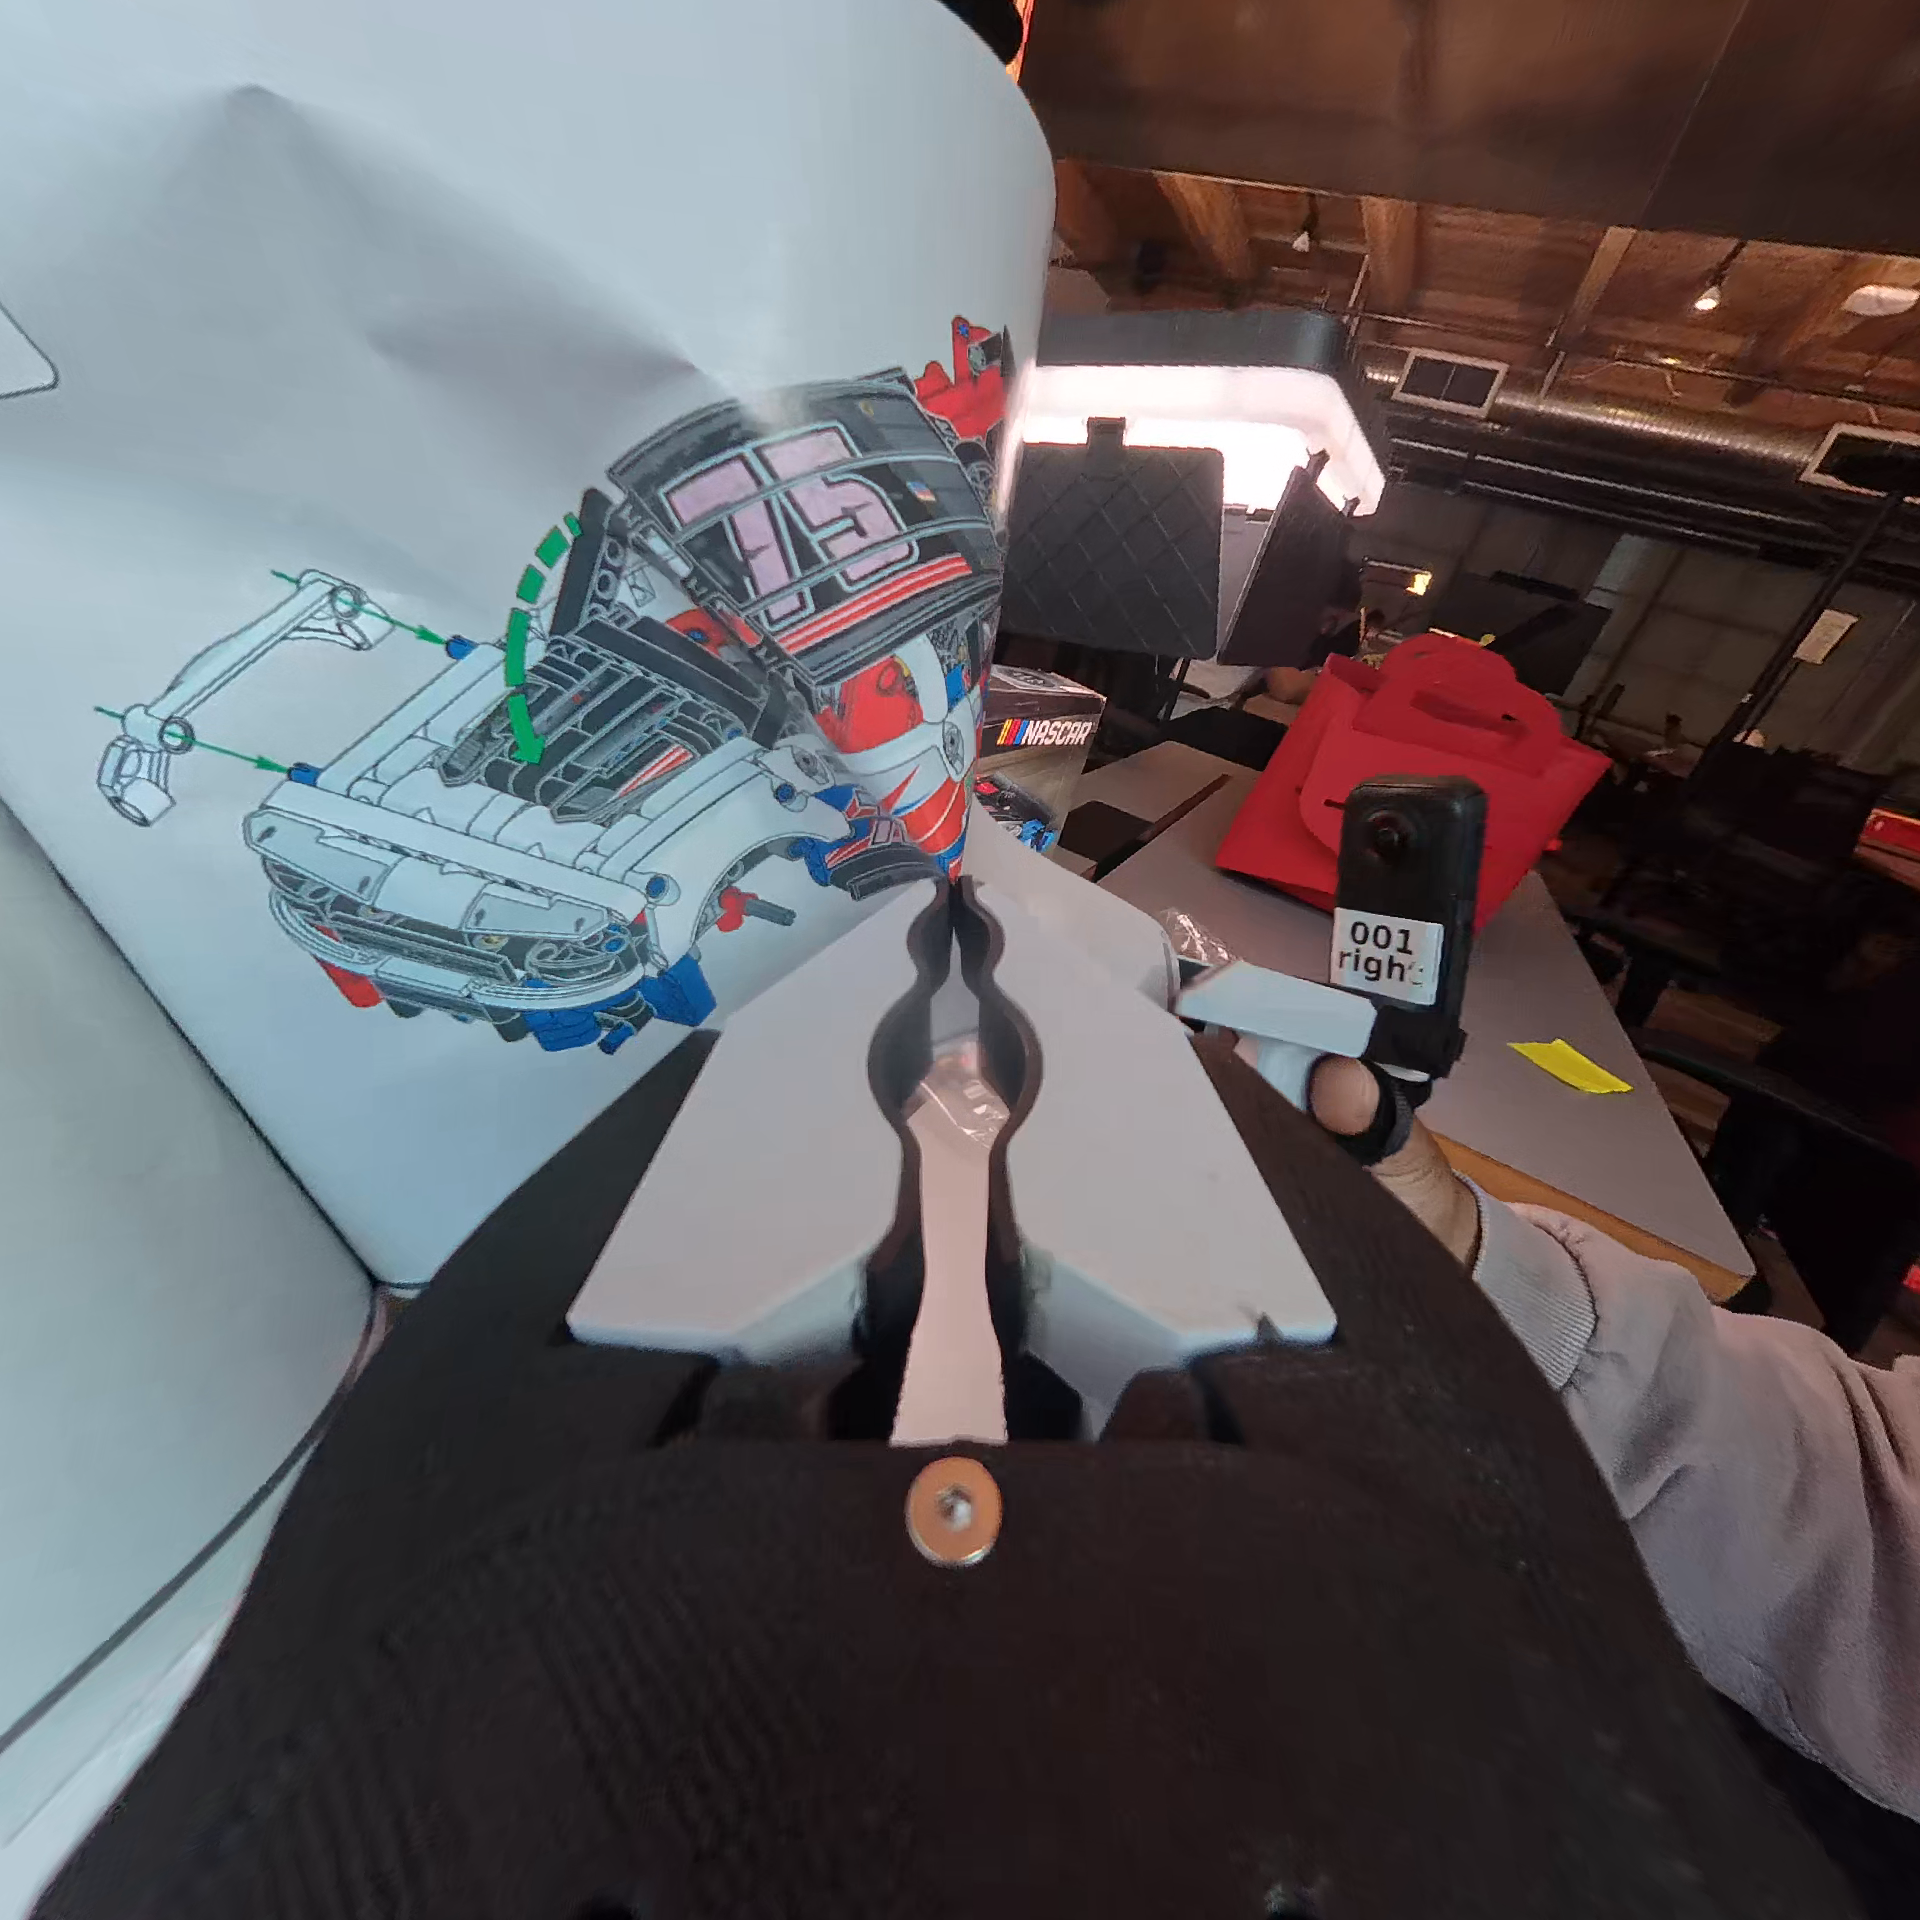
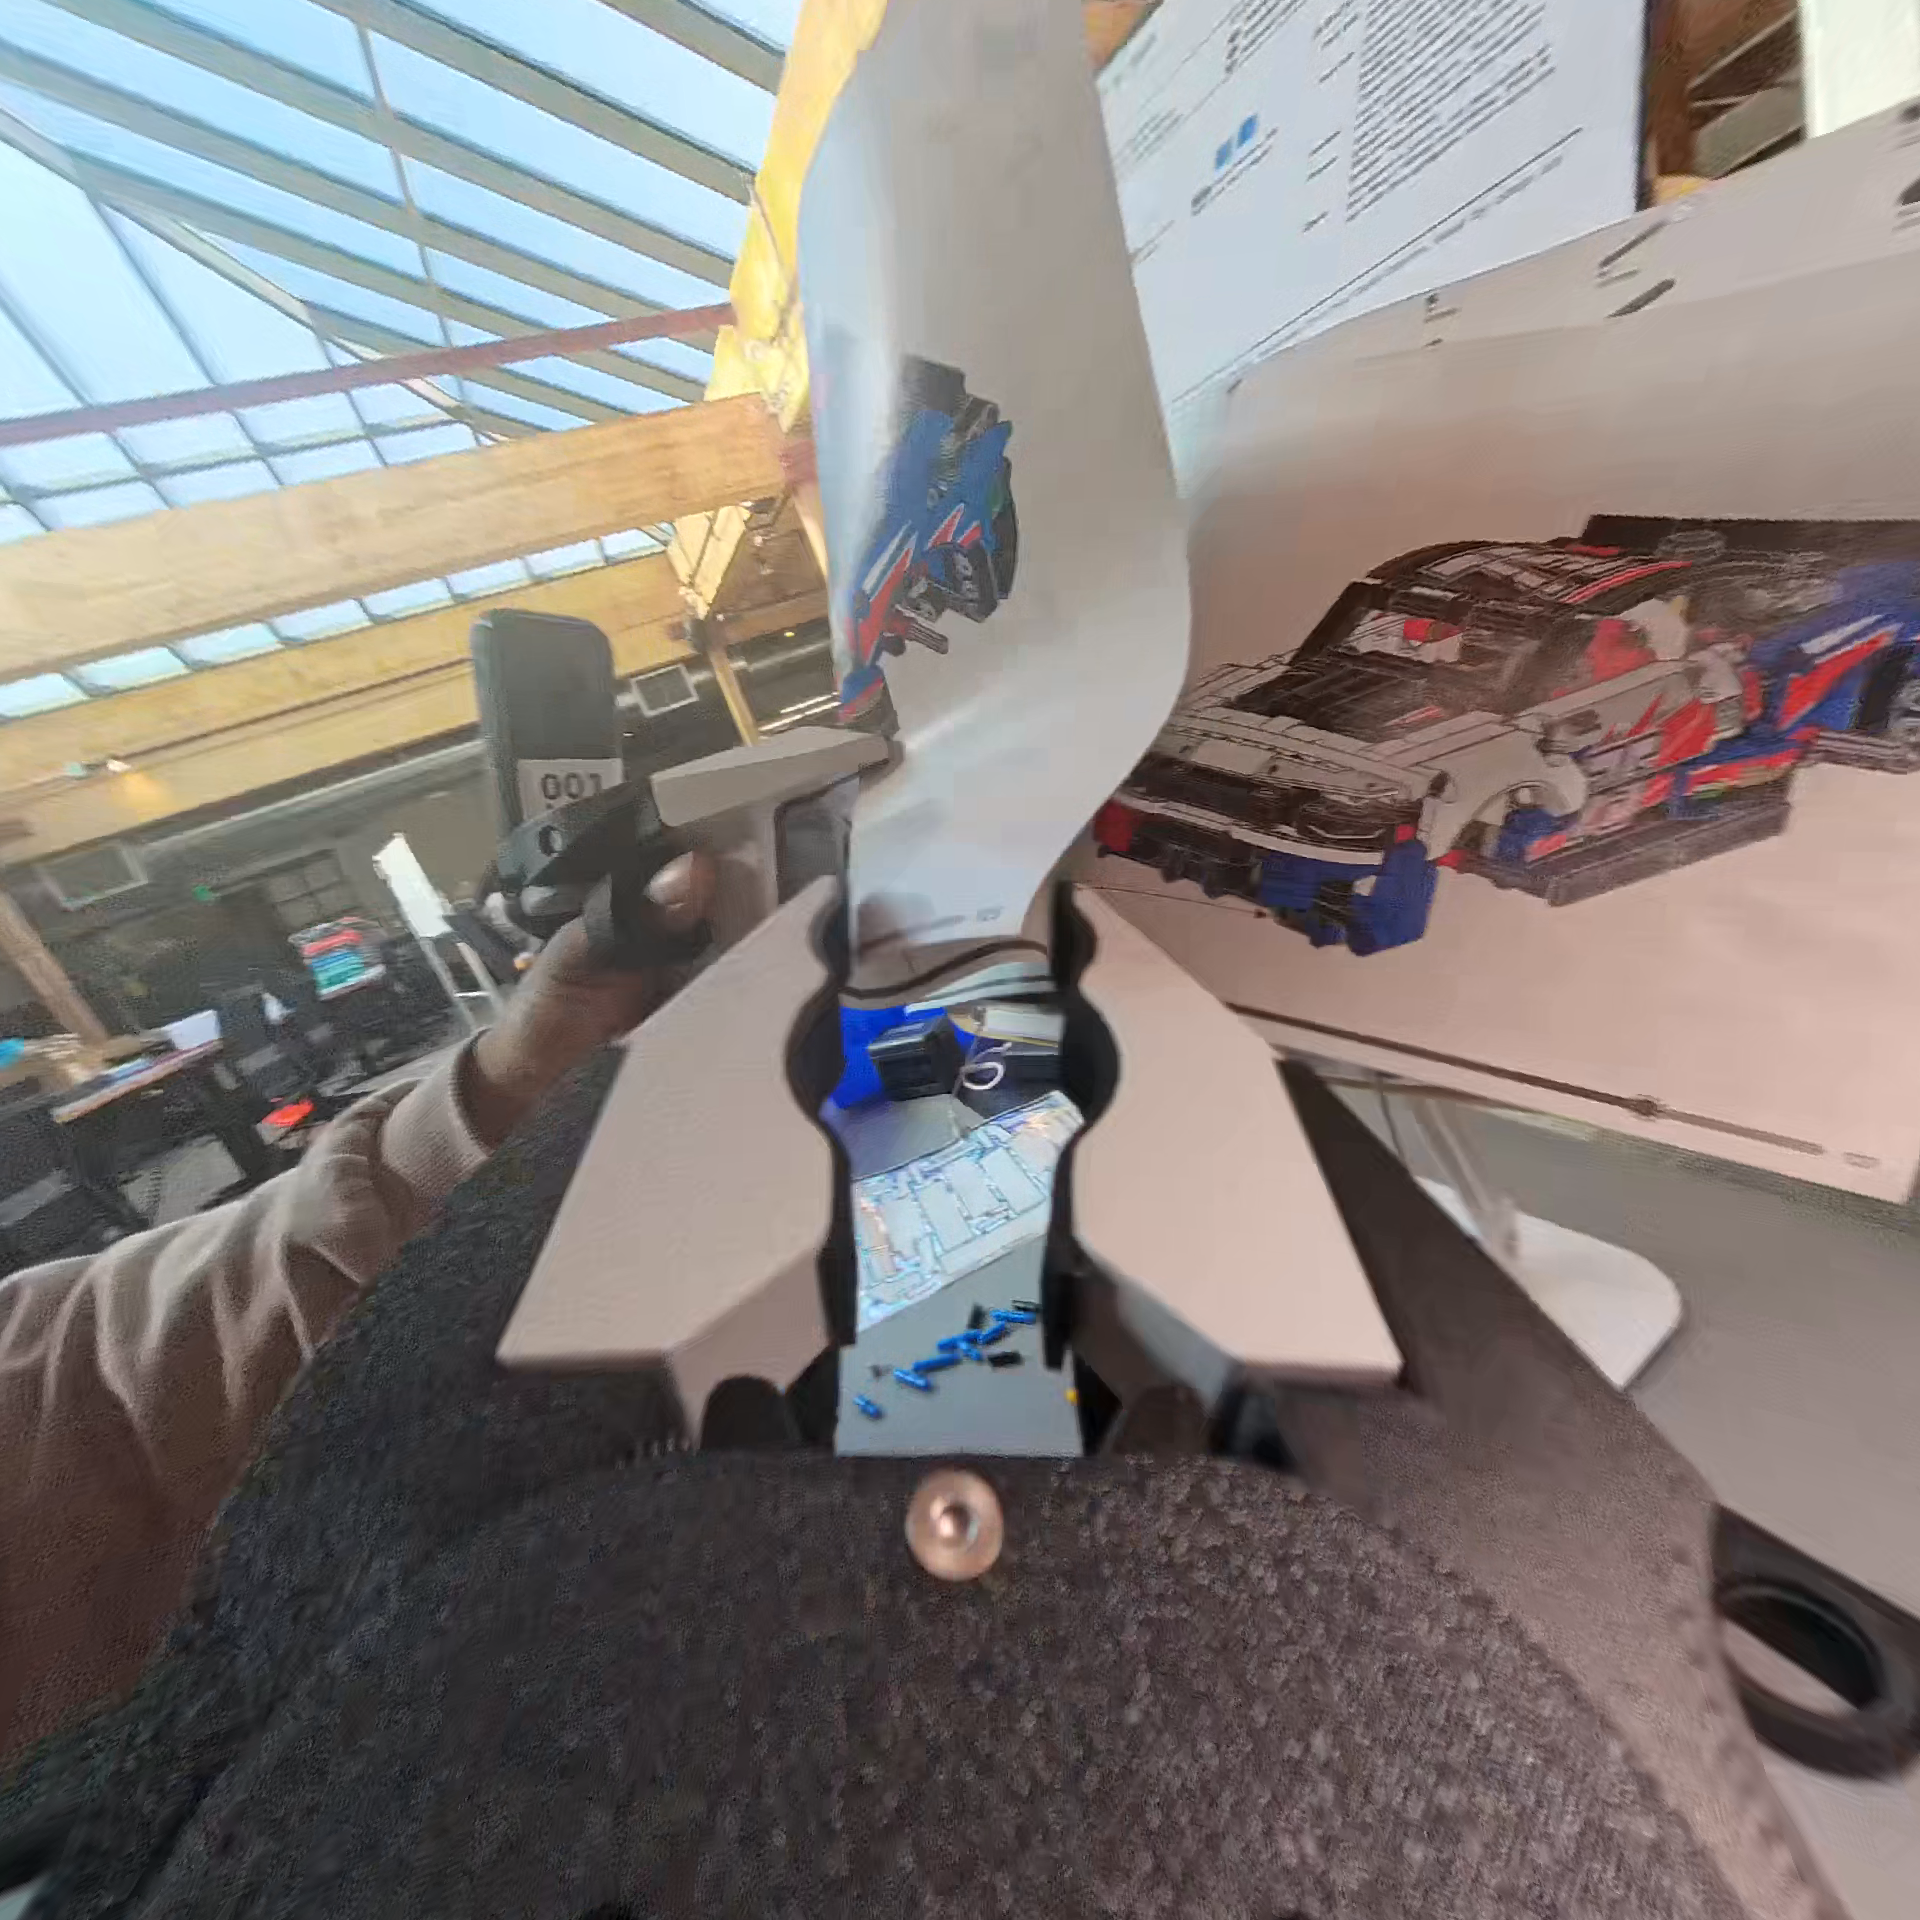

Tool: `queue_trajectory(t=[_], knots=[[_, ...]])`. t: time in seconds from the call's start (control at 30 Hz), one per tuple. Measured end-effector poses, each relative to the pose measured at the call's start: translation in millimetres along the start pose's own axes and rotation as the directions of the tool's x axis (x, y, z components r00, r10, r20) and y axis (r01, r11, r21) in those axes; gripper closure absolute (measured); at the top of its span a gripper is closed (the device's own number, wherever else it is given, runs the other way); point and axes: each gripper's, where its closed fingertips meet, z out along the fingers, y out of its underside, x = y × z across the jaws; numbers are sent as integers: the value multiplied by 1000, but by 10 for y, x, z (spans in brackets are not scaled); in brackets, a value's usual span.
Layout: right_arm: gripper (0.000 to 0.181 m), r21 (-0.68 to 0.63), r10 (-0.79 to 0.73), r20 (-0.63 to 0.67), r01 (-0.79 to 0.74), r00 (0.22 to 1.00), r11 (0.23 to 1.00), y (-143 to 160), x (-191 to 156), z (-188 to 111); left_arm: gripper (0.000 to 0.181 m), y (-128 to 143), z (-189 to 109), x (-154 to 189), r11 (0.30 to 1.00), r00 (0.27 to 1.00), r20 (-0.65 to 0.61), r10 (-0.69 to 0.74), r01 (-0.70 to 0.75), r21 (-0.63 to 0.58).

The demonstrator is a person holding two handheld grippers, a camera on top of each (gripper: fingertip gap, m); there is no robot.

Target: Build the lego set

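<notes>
The instruction booklet is held up off the table, its pages showing a drawn race car. My left gripper is shut, its tips pinching the lower edge of a page. In the right wrist view one page curls upright and the open spread lies to its right. My right gripper is open, with the curled page's bottom edge between its spread jaws. Each gripper shows in the other's view: the left touches the page's left side, and the right is just right of the booklet.
Several loose blue pins and a printed sheet lie on the grey table below. A red bag, the set's box, a clear plastic bag and a yellow note are on the table. A white stand base sits at the right.
</notes>
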Motion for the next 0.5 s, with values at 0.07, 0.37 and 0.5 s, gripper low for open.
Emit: queue_trajectory(t=[0.07,0.37,0.5], knots=[[181,50,28,110,-34,993,998,-97,-218,13,181,9,-50,6,1000,1000,1,-5,5,-5],[181,-42,-853,-28,852,521,522,170,-940,268,128,-279,-645,281,998,990,142,16,-24,53],[181,-116,-987,21,981,160,157,534,-1252,559,119,-323,-974,647,995,989,136,62,-73,75]])
